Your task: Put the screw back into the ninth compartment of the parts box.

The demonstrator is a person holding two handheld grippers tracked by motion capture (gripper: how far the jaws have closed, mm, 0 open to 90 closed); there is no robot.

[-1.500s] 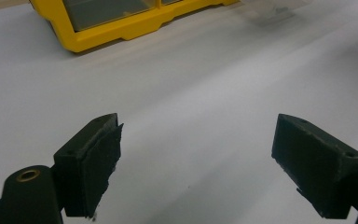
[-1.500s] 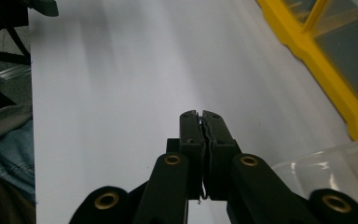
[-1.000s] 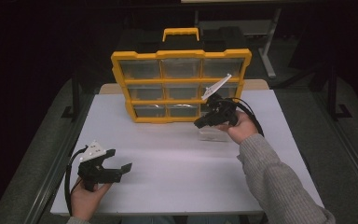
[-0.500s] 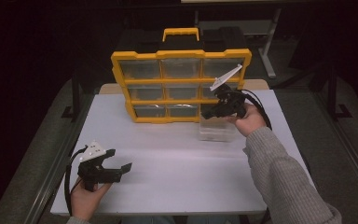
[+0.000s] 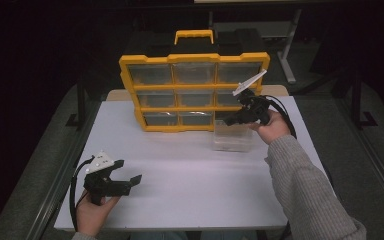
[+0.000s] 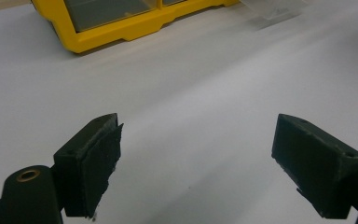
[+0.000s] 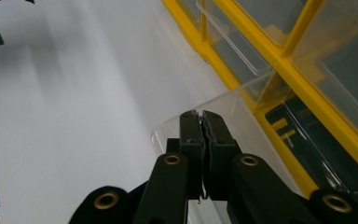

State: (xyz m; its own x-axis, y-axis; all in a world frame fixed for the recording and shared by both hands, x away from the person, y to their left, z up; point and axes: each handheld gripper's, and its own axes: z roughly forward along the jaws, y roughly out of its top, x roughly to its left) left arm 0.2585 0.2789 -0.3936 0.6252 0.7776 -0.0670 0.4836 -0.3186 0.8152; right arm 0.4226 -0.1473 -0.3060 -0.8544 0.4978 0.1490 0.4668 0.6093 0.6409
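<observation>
A white table (image 5: pixel 180 200) stands in a dim room, its top the brightest surface in the high view, lit evenly from above. Around it the floor (image 5: pixel 40 150) is grey-green, and it darkens toward the back until the far part of the room is nearly black. Dark table legs (image 5: pixel 80 100) show at the left rear corner and another dark upright (image 5: pixel 356 97) stands at the right. Behind the table, at the top right, a pale metal frame (image 5: pixel 285 50) with a slanted leg rests on the floor. A light strip (image 5: pixel 380 160) runs diagonally across the floor at the right edge. The walls cannot be made out in the darkness.
</observation>
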